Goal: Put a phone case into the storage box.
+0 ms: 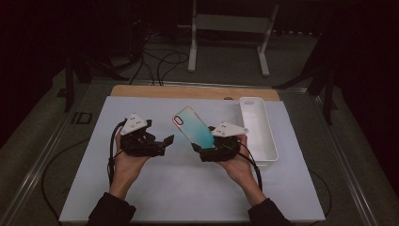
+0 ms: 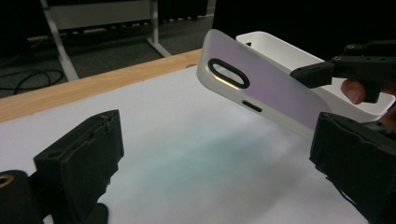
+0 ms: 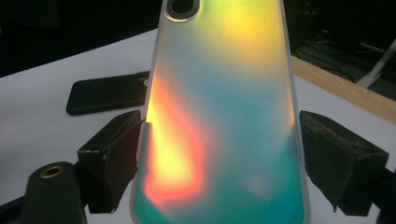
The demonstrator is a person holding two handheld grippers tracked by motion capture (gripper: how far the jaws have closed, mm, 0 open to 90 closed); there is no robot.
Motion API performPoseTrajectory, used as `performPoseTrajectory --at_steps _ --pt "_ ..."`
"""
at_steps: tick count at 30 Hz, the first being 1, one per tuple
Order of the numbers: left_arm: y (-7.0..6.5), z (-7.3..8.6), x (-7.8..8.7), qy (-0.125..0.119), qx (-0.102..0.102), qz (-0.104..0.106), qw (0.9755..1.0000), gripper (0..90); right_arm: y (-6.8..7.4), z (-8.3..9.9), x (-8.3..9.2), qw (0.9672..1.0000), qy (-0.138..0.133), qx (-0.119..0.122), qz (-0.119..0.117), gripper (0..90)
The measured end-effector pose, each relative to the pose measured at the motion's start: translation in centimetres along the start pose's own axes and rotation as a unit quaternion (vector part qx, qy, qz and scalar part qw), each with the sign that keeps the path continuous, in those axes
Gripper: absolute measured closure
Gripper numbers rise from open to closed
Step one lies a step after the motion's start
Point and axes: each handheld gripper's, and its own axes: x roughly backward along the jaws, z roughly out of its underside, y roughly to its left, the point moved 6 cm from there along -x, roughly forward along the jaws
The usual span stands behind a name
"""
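Observation:
An iridescent phone case [image 1: 190, 125], teal with an orange and yellow sheen, hangs tilted above the white mat [image 1: 188, 193]. My right gripper [image 1: 203, 146] is shut on its lower end. In the right gripper view the case [image 3: 224, 116] stands between the two jaws, its camera cut-out at the top and both side edges against the pads. My left gripper [image 1: 167, 141] hovers a short way to the case's left, pointing toward it, open with nothing in it. In the left gripper view its jaws [image 2: 217, 135] stand wide apart, and the case [image 2: 261, 88] floats beyond them.
A white rectangular tray [image 1: 270, 141] lies along the mat's right side, just beyond the right hand. A black phone-shaped slab [image 3: 105, 95] lies flat on the mat. The table's wooden edge [image 1: 188, 91] runs behind the mat, with cables and a white stand [image 1: 230, 23] on the floor past it.

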Motion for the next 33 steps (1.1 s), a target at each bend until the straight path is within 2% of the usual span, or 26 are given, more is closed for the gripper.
performPoseTrajectory --at_steps 4,10,14,19,22,27,33 --pt "-0.2 -0.1 -0.5 -0.002 0.014 0.012 0.9998 5.6 0.2 -0.1 -0.2 1.0000 0.000 0.004 -0.001 16.6" --pt "-1.0 -0.2 -1.4 0.004 0.012 0.012 0.9998 9.2 0.5 -0.5 -0.3 0.9999 -0.015 0.000 -0.002 16.6" --pt "-1.5 -0.2 -1.9 0.008 0.011 0.022 0.9997 15.6 1.2 -0.9 -0.5 0.9996 -0.027 0.001 -0.009 16.6" --pt "-2.0 -0.1 -2.4 0.015 0.015 0.034 0.9992 25.3 1.8 -1.0 -0.8 0.9994 -0.034 0.008 -0.009 16.6" --pt "-2.4 -0.1 -2.7 0.017 0.018 0.049 0.9985 33.1 2.1 -1.1 -0.9 0.9991 -0.040 0.011 -0.009 16.6" --pt "-3.0 -0.1 -2.7 0.014 0.026 0.078 0.9965 47.1 2.3 -1.3 -1.1 0.9986 -0.052 0.003 -0.004 16.6" --pt "-3.5 0.1 -3.1 0.015 0.024 0.093 0.9953 58.6 2.8 -1.3 -1.4 0.9983 -0.058 -0.006 -0.005 16.6"
